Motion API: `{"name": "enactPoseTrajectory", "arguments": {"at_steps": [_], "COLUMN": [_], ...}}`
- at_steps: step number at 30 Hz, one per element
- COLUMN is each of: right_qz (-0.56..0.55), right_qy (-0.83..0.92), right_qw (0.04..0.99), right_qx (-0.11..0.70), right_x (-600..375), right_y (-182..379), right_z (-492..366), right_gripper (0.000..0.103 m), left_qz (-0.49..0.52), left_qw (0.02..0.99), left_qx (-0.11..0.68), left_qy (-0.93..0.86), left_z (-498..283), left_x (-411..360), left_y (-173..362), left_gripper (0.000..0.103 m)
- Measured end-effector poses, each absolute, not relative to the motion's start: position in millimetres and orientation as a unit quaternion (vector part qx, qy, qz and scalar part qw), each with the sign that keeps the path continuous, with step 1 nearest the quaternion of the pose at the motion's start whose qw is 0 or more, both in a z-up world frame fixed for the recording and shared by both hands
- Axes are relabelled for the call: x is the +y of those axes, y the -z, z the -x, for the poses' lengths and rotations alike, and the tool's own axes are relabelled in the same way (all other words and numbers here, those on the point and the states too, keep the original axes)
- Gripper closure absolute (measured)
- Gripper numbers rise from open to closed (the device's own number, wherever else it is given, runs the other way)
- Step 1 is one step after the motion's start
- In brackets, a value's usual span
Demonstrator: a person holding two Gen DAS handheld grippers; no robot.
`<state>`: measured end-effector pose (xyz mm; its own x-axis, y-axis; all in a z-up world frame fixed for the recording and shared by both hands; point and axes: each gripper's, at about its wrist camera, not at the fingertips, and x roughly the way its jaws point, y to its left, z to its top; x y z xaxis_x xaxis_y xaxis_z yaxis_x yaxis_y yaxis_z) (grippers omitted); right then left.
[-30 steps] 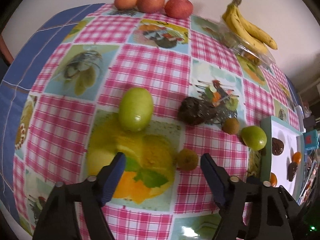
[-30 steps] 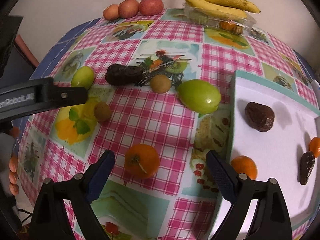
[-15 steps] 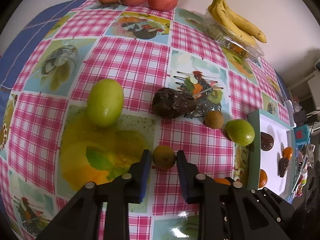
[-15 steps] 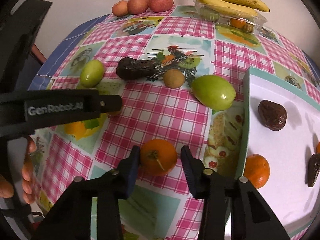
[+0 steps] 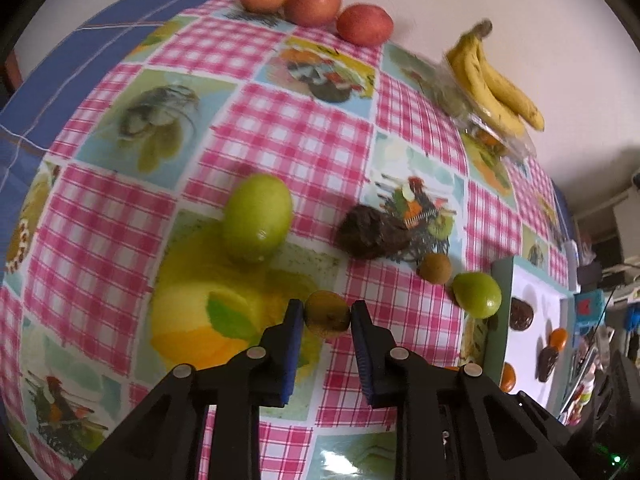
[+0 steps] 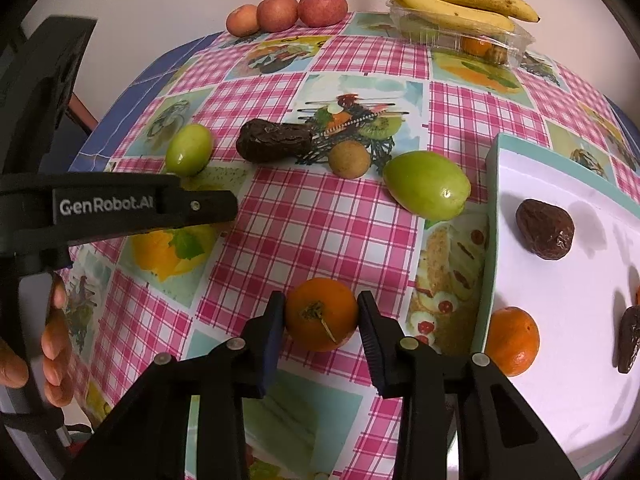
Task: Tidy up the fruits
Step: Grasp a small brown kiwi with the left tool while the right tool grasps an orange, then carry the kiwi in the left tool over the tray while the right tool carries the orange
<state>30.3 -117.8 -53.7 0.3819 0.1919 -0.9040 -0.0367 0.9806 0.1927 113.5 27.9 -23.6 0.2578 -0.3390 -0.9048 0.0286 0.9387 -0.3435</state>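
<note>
My left gripper is shut on a small brown round fruit just above the checked tablecloth. My right gripper is shut on an orange beside the white tray. The tray holds a dark date, another orange and a dark fruit. Loose on the cloth lie two green fruits, a long dark date and a second brown round fruit. The left gripper's body crosses the right wrist view.
Three red apples line the far edge by the wall. Bananas rest on a clear plastic box at the back right. The tray also shows in the left wrist view, at the right.
Both grippers went from wide open to shut: the left closed on the small brown fruit, the right on the orange. Both now hold their fruit slightly raised.
</note>
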Motion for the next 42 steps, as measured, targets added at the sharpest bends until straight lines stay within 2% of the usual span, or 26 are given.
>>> {"name": "enactPoseTrajectory", "arguments": {"at_steps": [22,31,42], "right_qz": [-0.14,-0.181,-0.214], "right_qy": [0.018,0.115,0.196], "right_qw": [0.856,0.851,0.839], "right_qx": [0.498,0.48,0.459], "right_x": [-203,-280,-352], "right_y": [3,-8,-13], "right_z": [-16,7,40], "right_gripper": [0.065,0.065,0.065], "left_qz": [0.141,0.104,0.02], "left_qw": [0.808,0.812,0.794], "left_qx": [0.558,0.55,0.555], "left_qy": [0.128,0.167,0.245], "left_z": [-103,-85,-44], "left_x": [18,-28,-119], "left_y": [-18,-35,-40], "left_gripper": [0.077,0.077,0.077]}}
